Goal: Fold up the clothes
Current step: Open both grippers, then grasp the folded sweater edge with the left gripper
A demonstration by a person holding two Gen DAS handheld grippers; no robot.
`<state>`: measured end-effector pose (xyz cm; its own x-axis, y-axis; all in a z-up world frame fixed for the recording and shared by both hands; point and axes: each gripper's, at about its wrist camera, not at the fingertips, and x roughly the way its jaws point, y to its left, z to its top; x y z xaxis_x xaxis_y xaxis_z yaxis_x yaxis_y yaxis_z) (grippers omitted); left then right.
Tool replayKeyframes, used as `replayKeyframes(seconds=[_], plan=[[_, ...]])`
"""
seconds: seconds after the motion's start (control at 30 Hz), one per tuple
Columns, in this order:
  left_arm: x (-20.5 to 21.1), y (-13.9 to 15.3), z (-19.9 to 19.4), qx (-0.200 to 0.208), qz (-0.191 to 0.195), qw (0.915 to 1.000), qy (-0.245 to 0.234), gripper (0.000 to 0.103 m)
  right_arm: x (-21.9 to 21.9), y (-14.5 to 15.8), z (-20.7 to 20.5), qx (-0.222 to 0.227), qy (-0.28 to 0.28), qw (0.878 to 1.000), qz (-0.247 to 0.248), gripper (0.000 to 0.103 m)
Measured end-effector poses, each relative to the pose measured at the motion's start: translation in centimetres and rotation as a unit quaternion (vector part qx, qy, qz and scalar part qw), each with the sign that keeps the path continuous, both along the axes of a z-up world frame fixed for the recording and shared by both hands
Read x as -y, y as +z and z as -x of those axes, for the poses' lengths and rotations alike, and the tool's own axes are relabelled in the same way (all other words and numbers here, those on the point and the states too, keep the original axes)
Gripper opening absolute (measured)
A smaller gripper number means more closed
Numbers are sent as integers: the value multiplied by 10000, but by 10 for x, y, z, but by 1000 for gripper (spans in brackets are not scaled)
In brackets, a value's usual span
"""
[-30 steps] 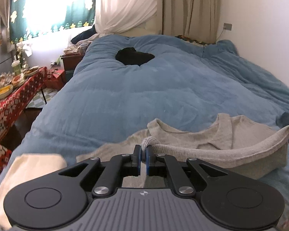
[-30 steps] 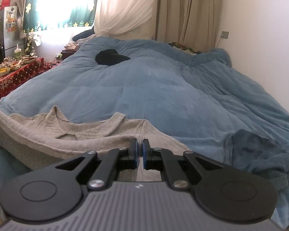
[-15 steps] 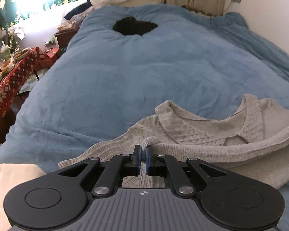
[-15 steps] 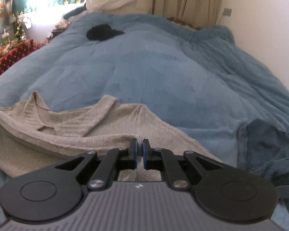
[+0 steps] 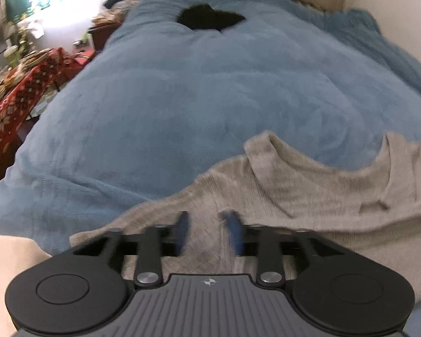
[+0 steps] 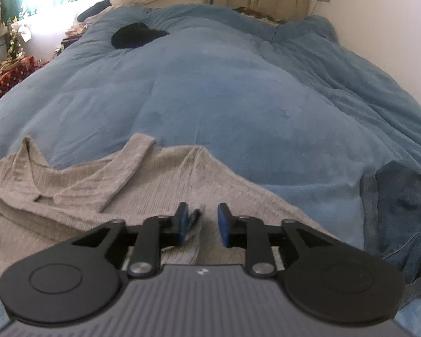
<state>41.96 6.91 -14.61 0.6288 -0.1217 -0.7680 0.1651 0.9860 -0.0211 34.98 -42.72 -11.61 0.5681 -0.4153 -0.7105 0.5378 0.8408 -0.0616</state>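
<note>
Beyond the sweater's (image 5: 308,196) edge, blue duvet (image 5: 210,98) spreads.

My left claw (image 5: 207,231) fills the lower frame: ribbed grey housing, black round-ended arms, silver screws, blue pads. My right claw (image 6: 202,224) looks identical, a small white mark centred on its housing.

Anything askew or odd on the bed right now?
The grey sweater lies rumpled, not squared: neckline points stick up unevenly and a loose flap sits between the right gripper pads. Both grippers' jaws are opening, the left gripper over knit. A dark blue garment sits crumpled at the right.
</note>
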Motion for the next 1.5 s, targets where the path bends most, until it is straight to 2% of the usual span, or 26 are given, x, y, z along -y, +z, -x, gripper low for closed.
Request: replayKeyframes(seconds=[0.03, 0.13, 0.3, 0.47, 0.6, 0.63, 0.7, 0.73, 0.9, 1.07, 1.17, 1.27, 1.37, 1.5], plan=[[-3, 3, 1, 58, 35, 9999, 75, 41, 2, 2, 0, 43, -52, 10000, -5, 41], [-12, 12, 6, 130, 90, 9998, 108, 41, 8, 9, 3, 152, -202, 9997, -52, 42], [-19, 19, 34, 114, 46, 9995, -297, 41, -2, 20, 20, 263, -66, 9996, 25, 42], [-13, 4, 64, -3, -207, 9971, -726, 41, -27, 18, 45, 154, 168, 9997, 95, 42], [2, -10, 80, 103, -669, 9924, -1027, 41, -41, 13, 62, 39, 239, 9996, 128, 42], [6, -13, 83, 144, -791, 9908, -1088, 39, -42, 12, 66, 24, 221, 9997, 102, 42], [11, -19, 83, 120, -945, 9888, -1149, 20, -44, 10, 74, 10, 160, 9999, 23, 42], [12, -21, 84, 85, -953, 9886, -1164, 5, -46, 10, 78, -3, 115, 9999, -4, 42], [0, -10, 92, 59, -435, 9929, -1103, 3, -49, 11, 90, 17, 68, 10000, -45, 42], [-16, 1, 109, 216, -418, 9959, -767, 3, -46, 12, 94, 21, 17, 10000, -79, 42], [-19, -10, 114, 7, -421, 9964, -735, 3, -43, 11, 97, 16, -8, 10000, -95, 42], [-10, -19, 119, -30, -621, 9948, -813, 3, -39, 7, 98, -52, -17, 9999, -105, 42], [-4, -19, 122, 37, -689, 9940, -852, 3, -41, 5, 101, -42, 176, 9997, -169, 42], [-11, -13, 120, 73, -596, 9953, -759, 3, -53, 5, 102, -35, 561, 9984, -45, 41]])
